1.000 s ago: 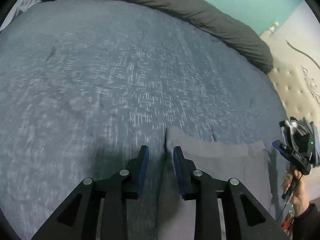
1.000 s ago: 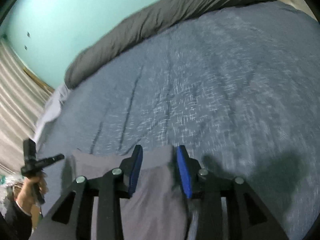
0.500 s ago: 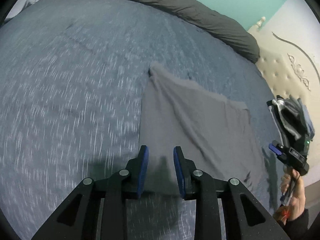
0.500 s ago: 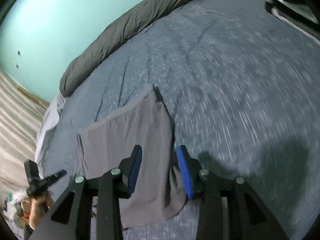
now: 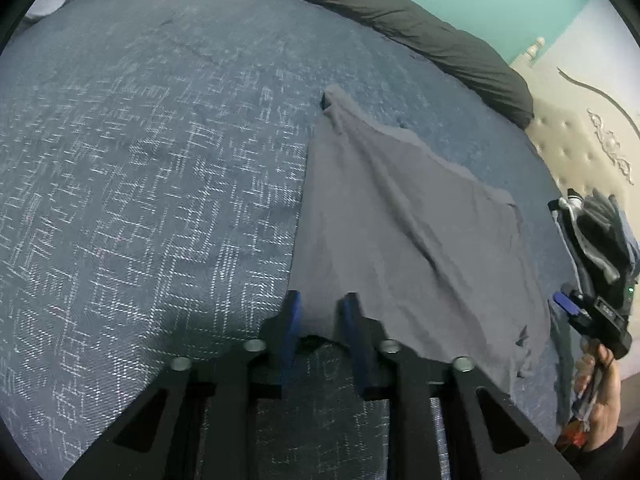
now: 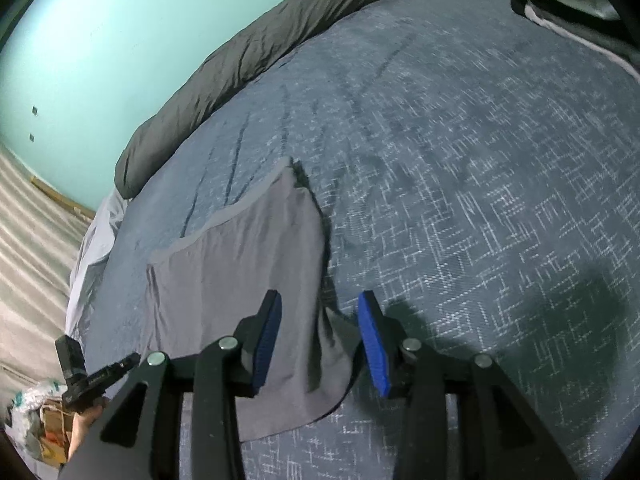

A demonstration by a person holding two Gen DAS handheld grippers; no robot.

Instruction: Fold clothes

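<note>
Counts, all placed relative to the bed (image 5: 140, 160):

- Bed with blue patterned cover: one.
- Grey garment (image 5: 400, 232): one, spread flat on the bed near its near edge.
- Dark grey rolled duvet (image 5: 400, 12): one, along the bed's far edge by the teal wall.
- Pile of dark and white clothes (image 5: 596, 236): one, at the bed's headboard side.
- Grippers: two, left gripper (image 5: 320, 320) and right gripper (image 6: 320, 340), both over the bed's near edge.
- Blue pads per gripper: two.
- Person's hands seen: two, one per view, beside the bed.
</note>
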